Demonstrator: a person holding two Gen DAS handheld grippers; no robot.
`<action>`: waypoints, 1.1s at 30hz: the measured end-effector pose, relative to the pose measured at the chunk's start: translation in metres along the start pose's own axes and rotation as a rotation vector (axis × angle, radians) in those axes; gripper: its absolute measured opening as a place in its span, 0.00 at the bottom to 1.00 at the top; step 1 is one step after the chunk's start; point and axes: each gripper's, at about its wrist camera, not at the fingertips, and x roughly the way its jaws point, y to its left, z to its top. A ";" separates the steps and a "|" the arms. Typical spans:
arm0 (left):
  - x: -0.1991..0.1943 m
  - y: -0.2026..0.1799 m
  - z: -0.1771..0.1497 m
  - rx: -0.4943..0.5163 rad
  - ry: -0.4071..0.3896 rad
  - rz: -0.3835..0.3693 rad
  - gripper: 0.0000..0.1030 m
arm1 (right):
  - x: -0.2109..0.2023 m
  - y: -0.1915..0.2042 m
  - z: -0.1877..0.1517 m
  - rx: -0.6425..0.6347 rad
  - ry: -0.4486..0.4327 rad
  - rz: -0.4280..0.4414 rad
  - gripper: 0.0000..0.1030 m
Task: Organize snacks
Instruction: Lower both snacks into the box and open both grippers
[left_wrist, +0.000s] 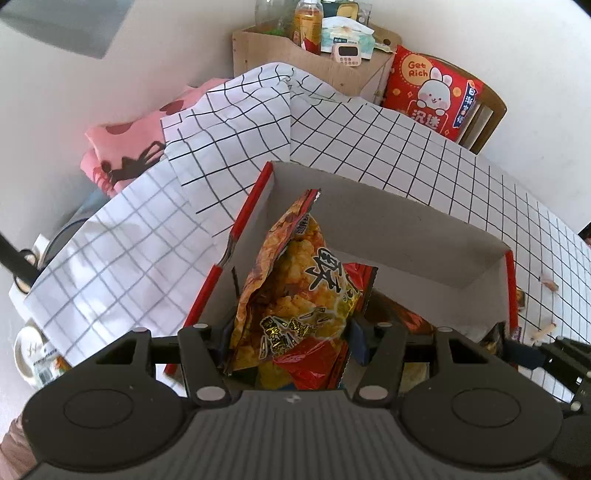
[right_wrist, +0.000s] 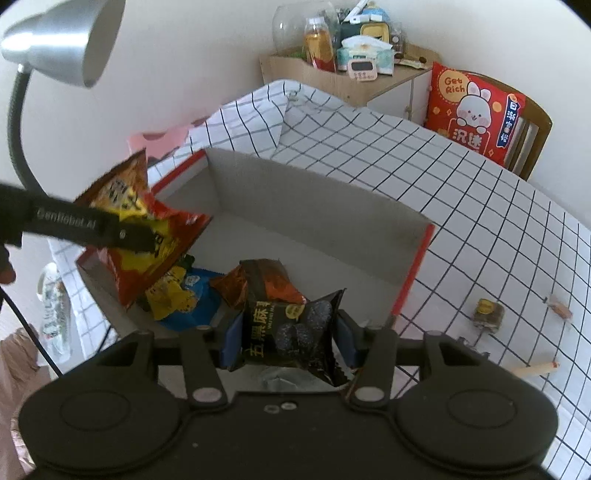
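Snacks in crinkled foil fill both tools: the left gripper (left_wrist: 291, 343) is clamped on a glossy red-and-yellow chip bag (left_wrist: 299, 291), held above the near left of the box (left_wrist: 388, 236), a matte grey cardboard carton with red edges on the grid-checked cloth (left_wrist: 424, 155). The right gripper (right_wrist: 288, 338) pinches a black packet (right_wrist: 291, 332) over the box's near edge; blue (right_wrist: 195, 295), yellow (right_wrist: 170, 295) and brown packets (right_wrist: 266, 284) lie crumpled inside.

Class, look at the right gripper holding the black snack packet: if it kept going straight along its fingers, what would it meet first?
Probably the brown packet lying in the box, just beyond the right gripper and its black snack packet; depth is uncertain.
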 end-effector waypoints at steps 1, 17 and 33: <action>0.003 -0.002 0.002 0.008 -0.002 -0.002 0.56 | 0.003 0.001 0.000 -0.004 0.005 -0.001 0.49; 0.058 -0.011 0.018 0.036 0.127 0.026 0.56 | 0.037 0.012 -0.002 -0.069 0.089 -0.043 0.50; 0.064 -0.012 0.009 0.053 0.149 0.046 0.56 | 0.035 0.009 -0.002 -0.026 0.080 -0.033 0.62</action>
